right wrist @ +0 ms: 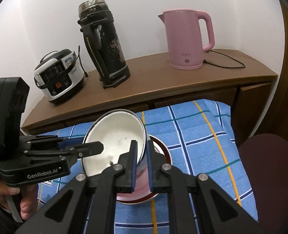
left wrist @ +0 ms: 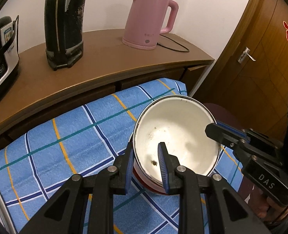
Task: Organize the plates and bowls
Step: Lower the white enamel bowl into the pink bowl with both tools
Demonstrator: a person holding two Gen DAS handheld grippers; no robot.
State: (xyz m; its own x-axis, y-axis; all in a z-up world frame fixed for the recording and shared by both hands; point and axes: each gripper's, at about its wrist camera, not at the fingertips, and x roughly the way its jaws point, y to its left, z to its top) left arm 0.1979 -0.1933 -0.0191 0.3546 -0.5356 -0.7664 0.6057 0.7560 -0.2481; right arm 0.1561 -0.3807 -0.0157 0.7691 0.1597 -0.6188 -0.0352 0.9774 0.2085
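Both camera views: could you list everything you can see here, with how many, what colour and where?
bowl: one, white inside, dark specks, tilted, held over the cloth
dish: one, dark red rim, pink inside, on the cloth beneath the bowl
cloth: one, blue with white, navy, yellow and teal checks, in front of the cabinet
cabinet: one, brown wood, against the white wall
kettle: one, pink, right end of the cabinet top, black cord behind
flask: one, black, worn, middle of the cabinet top
rice cooker: one, white and black, left end
door: one, brown, metal handle, far right
left gripper: black, blue pads, clamping the bowl's near rim
right gripper: black, clamping the rim's other side
hand: one, holding the left gripper's handle
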